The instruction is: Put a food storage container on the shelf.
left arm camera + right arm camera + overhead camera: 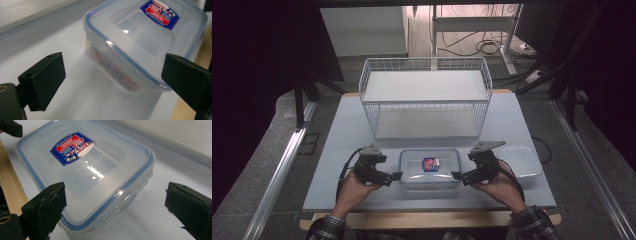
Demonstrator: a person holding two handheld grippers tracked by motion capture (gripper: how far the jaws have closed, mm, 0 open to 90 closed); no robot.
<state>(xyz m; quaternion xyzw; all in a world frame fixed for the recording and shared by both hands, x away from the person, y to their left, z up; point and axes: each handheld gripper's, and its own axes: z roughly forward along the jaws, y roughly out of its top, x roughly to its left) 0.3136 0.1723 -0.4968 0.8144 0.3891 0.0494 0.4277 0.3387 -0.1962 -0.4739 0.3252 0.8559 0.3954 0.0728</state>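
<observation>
Box (430, 168) sits lidded near the table's (337, 150) front edge. Left gripper (396, 176) and right gripper (456, 175) flank its ends, jaws apart, gripping nothing. Likely next: closing on the ends to lift it.

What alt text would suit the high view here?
A clear lidded container with a red-and-blue label sits on the table between the open left claw and open right claw. A white wire basket stands behind it; a second clear lid lies right.
</observation>
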